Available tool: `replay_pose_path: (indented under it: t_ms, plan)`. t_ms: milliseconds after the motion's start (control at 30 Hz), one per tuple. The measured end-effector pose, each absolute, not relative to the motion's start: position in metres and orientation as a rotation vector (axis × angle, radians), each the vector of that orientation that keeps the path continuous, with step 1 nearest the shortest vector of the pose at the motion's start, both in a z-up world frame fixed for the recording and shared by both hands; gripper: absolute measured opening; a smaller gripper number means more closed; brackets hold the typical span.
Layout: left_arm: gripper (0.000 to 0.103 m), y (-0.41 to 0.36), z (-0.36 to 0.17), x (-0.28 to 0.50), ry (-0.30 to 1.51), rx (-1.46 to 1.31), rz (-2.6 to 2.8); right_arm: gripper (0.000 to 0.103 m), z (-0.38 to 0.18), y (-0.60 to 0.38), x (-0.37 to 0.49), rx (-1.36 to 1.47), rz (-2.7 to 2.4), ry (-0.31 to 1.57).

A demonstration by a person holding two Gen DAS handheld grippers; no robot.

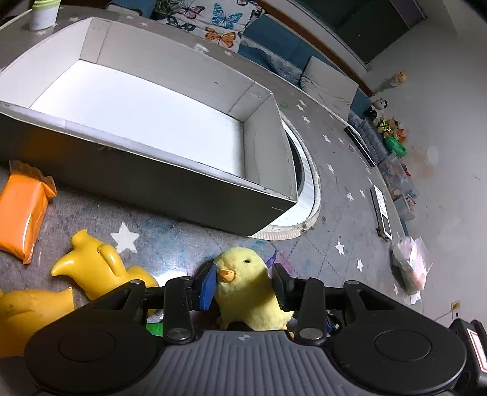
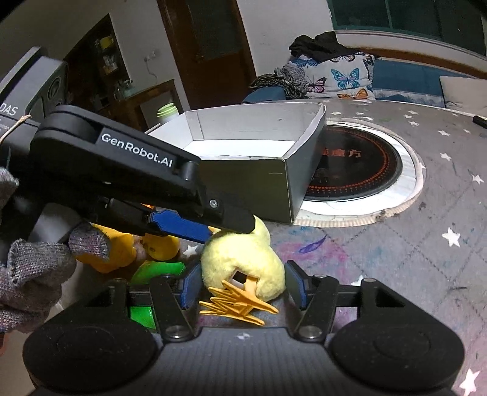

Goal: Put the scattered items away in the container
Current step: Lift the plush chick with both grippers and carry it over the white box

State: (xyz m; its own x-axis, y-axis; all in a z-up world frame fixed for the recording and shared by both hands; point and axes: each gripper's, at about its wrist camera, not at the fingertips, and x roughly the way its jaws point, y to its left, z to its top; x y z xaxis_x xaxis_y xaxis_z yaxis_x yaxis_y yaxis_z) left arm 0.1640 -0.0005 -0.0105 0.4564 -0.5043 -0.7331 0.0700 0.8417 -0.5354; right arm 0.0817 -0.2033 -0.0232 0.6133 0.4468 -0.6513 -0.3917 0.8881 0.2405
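Gripping the plush chick (image 1: 243,289), the left claw (image 1: 243,286) hides its feet; right claw (image 2: 240,284) open around it.

a grey mat (image 1: 331,170) with white stars covers the floor. beyond it a blue sofa (image 2: 404,77) bears a butterfly cushion (image 2: 338,77), a grey pillow (image 1: 330,82) and dark clothes (image 2: 322,45). a dark window (image 2: 404,15) sits above it. a brown door (image 2: 210,45) stands in a pale wall (image 2: 134,36); soft toys (image 1: 388,125) line another wall (image 1: 441,100). light is dim indoors.
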Motion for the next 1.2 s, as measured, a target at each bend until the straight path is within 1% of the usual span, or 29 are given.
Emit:
replay_pose_path:
  t_ms: [267,467,633,700,767,933,1200]
  plan:
    - [0.037,-0.005,0.001,0.153,0.994,-0.428,-0.365,0.058,-0.019,-0.201,0.078,0.049,0.486,0.755]
    - [0.037,0.002,0.039,0.152,0.877,-0.419,-0.357,0.058,0.008,-0.195,0.076,0.024,0.505,0.677]
    - [0.035,0.011,0.068,0.179,0.784,-0.423,-0.350,0.058,0.034,-0.183,0.100,0.020,0.516,0.578]
    - [0.027,0.013,0.073,0.197,0.768,-0.441,-0.361,0.057,0.039,-0.178,0.117,0.028,0.514,0.562]
    - [0.027,0.013,0.071,0.219,0.777,-0.450,-0.360,0.048,0.040,-0.174,0.136,0.056,0.533,0.572]
    - [0.027,0.010,0.045,0.264,0.843,-0.445,-0.323,0.048,0.028,-0.159,0.177,0.046,0.500,0.625]
    - [0.027,0.021,0.025,0.283,0.891,-0.501,-0.331,0.048,0.020,-0.159,0.202,0.100,0.525,0.665]
